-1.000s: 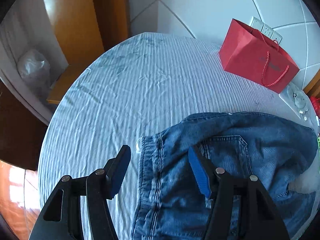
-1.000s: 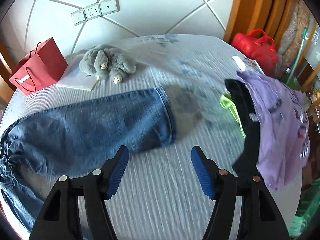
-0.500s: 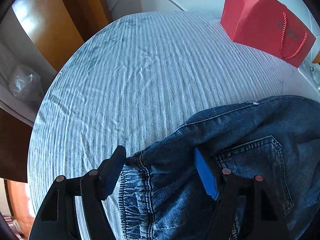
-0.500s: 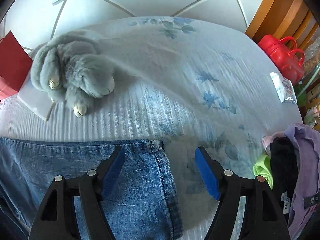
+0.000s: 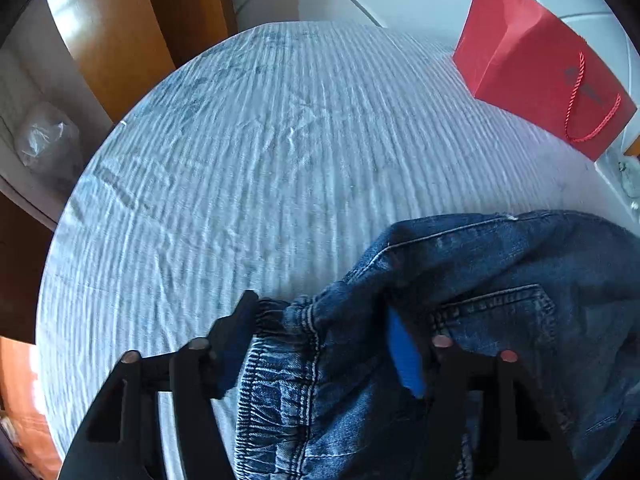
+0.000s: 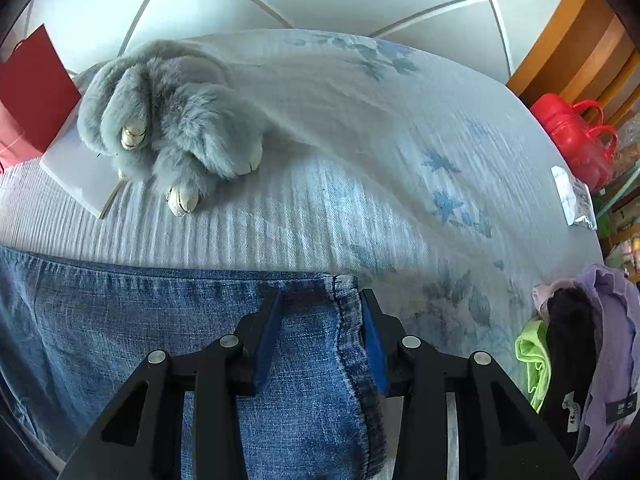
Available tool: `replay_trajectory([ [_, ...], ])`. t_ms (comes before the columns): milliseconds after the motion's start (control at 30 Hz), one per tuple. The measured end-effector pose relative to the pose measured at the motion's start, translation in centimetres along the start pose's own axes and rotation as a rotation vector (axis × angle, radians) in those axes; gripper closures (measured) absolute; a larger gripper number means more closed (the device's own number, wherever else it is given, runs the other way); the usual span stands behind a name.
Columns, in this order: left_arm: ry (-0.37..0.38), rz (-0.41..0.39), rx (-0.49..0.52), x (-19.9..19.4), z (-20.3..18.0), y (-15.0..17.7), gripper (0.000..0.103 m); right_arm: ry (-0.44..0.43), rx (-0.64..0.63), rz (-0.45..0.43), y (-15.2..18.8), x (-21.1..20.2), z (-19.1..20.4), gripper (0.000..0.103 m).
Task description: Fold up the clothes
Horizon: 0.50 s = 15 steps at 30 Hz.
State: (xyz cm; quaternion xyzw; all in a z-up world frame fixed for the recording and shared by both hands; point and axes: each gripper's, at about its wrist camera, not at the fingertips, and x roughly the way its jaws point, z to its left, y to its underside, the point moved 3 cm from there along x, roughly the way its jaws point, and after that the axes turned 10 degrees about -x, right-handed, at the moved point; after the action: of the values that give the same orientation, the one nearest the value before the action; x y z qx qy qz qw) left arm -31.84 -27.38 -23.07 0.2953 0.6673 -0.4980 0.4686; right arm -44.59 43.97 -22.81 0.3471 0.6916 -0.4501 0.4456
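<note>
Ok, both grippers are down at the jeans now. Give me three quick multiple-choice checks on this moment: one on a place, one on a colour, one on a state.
1. The right gripper straddles which part of the jeans?
A. leg hem
B. back pocket
C. belt loop

2. What colour is the paper bag?
A. green
B. red
C. white

3. The waistband at the left gripper is:
A. folded flat
B. hanging in the air
C. bunched between closing jaws

Answers:
1 A: the stitched hem edge lies between the pads.
2 B: it is plainly red, with a red cord handle.
3 C: gathered elastic denim sits between the pads on the bedsheet.
</note>
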Motion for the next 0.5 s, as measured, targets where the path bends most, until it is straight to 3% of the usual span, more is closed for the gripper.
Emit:
replay_trajectory([
  [33, -0.011, -0.004, 0.019, -0.1, -0.6, 0.2, 0.068, 0.014, -0.023, 0.001, -0.1, -0.1, 0.4, 0.074],
  [100, -0.096, -0.022, 0.11, -0.5, -2.4, 0.7, 0.073, 0.049, -0.072, -0.002, -0.4, -0.2, 1.3, 0.082],
  [167, -0.132, -0.056, 0.132, -1.8, -3.0, 0.8, 0.077, 0.053, -0.096, -0.022, -0.5, -0.8, 2.0, 0.102],
  [300, -0.113, -0.196, 0.094, -7.7, -2.0, 0.9, 0.077, 0.072, -0.04, -0.199, 0.6, -6.8, 0.7, 0.102],
  [367, -0.082, -0.291, 0.072, -11.6, -0.9, 1.5, 0.077, 0.05, 0.008, -0.337, 2.6, -11.8, -0.5, 0.102],
  [500, -0.018, -0.428, 0.065, -17.8, 1.5, 5.1, 0.076, 0.033, 0.067, -0.48, 8.9, -18.8, -1.4, 0.102],
])
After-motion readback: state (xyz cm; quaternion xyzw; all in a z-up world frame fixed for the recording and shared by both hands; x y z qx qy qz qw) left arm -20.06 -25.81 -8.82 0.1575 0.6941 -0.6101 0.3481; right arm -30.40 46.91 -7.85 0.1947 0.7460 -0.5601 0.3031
